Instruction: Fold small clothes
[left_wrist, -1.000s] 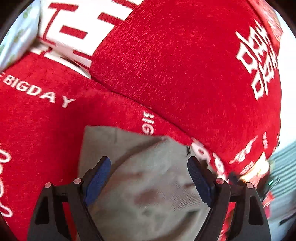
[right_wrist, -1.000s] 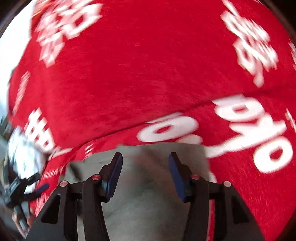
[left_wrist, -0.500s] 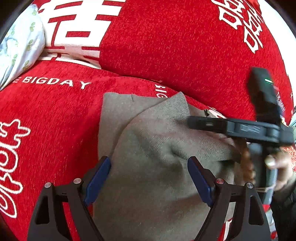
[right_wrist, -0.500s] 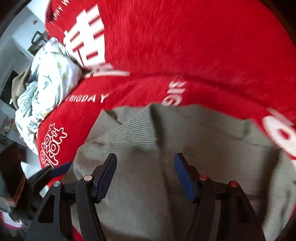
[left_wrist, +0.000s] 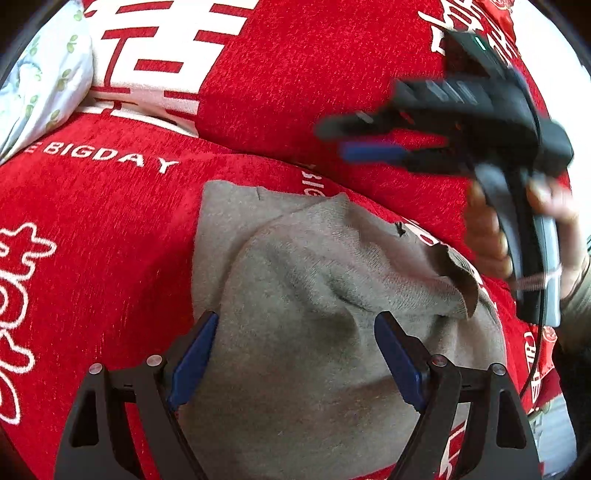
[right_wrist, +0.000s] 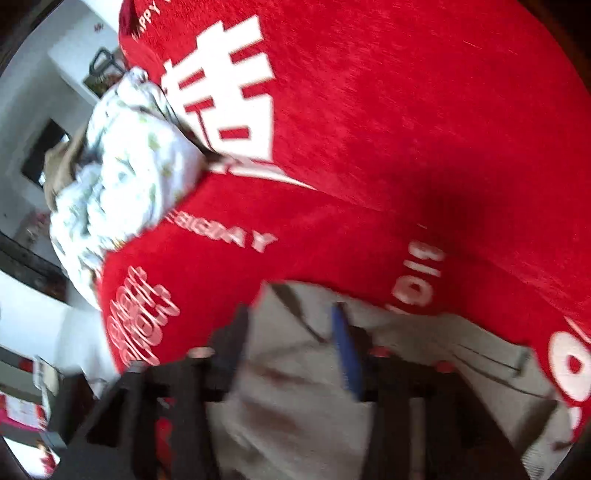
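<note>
A small grey knit garment (left_wrist: 314, 295) lies crumpled on a red cover with white lettering (left_wrist: 103, 221). One ribbed edge is folded over on top. My left gripper (left_wrist: 295, 350) is open and hovers just above the garment's near part, holding nothing. My right gripper (left_wrist: 354, 140) shows in the left wrist view, lifted above and right of the garment, jaws apart and empty, held by a hand (left_wrist: 491, 236). In the blurred right wrist view the right gripper (right_wrist: 291, 332) is open above the garment (right_wrist: 314, 406).
A red cushion with large white characters (left_wrist: 295, 74) rises behind the garment. A white floral bundle of cloth (right_wrist: 122, 177) lies at the far left of the sofa. Room furniture (right_wrist: 40, 155) shows beyond the sofa's left end.
My right gripper has let go of the garment's ribbed edge and lifted up and to the right. The garment's folded part has settled. My left gripper has stayed open in place.
</note>
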